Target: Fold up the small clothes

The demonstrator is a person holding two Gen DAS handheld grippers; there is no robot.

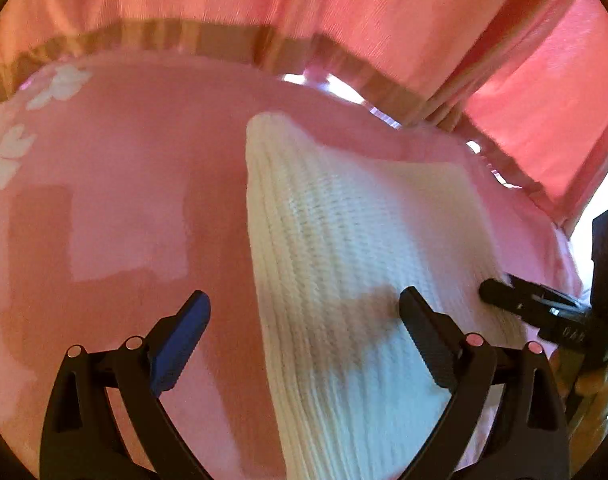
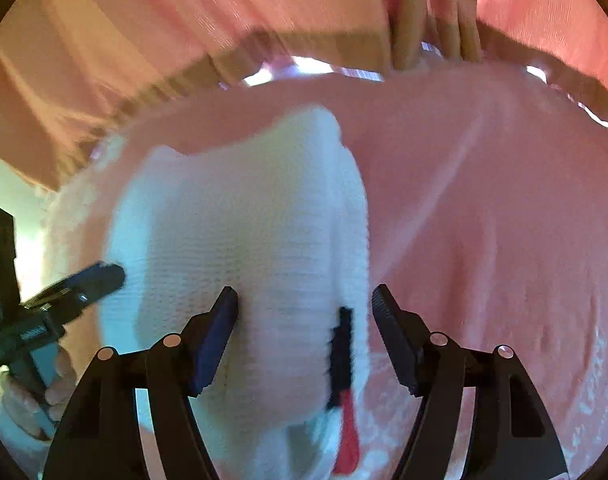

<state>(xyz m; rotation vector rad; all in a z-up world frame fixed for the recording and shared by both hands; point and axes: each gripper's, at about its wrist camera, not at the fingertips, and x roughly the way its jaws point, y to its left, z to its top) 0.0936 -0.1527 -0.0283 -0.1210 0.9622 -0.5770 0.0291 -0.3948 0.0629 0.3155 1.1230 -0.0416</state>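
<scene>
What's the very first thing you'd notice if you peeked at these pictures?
A bright white knitted garment lying folded in the middle of a pink bedspread. The right gripper hangs open right over it, near a little black and red tag at the garment's near edge. The left gripper is open too, above the garment's other side, with pink curtains behind.
</scene>
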